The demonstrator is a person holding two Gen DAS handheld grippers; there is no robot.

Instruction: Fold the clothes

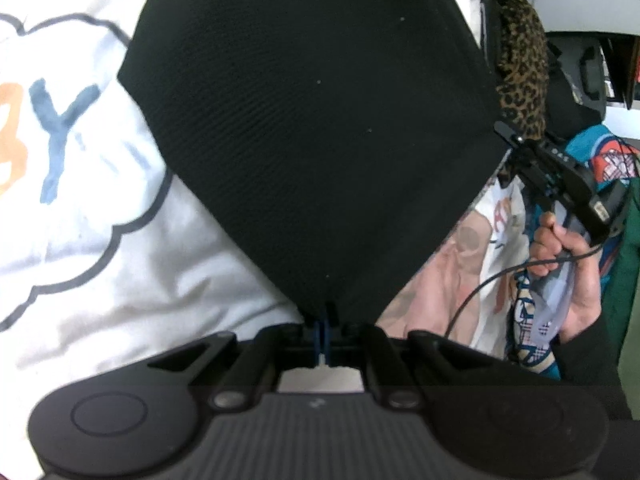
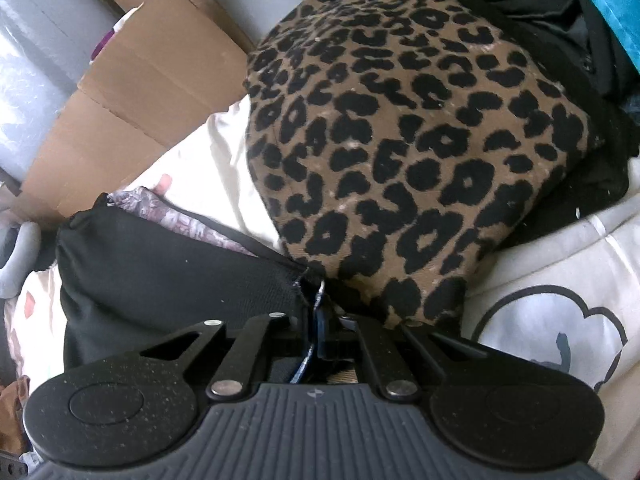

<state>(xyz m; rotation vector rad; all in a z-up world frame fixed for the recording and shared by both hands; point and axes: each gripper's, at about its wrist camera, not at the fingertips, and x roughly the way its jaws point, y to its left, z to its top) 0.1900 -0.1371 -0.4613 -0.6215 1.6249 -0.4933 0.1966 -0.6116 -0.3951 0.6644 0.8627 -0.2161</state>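
A black ribbed garment hangs spread like a diamond in the left wrist view. My left gripper is shut on its lowest corner. My right gripper, held in a person's hand, meets the garment's right corner. In the right wrist view the same black garment lies to the left, and its frayed corner sits pinched between the tips of my right gripper. Beneath the garment is a white cloth with a cloud print and letters.
A folded leopard-print garment lies just beyond my right gripper, on the white printed cloth. Cardboard boxes stand at the back left. Dark clothes pile at the far right. More colourful clothes lie behind the hand.
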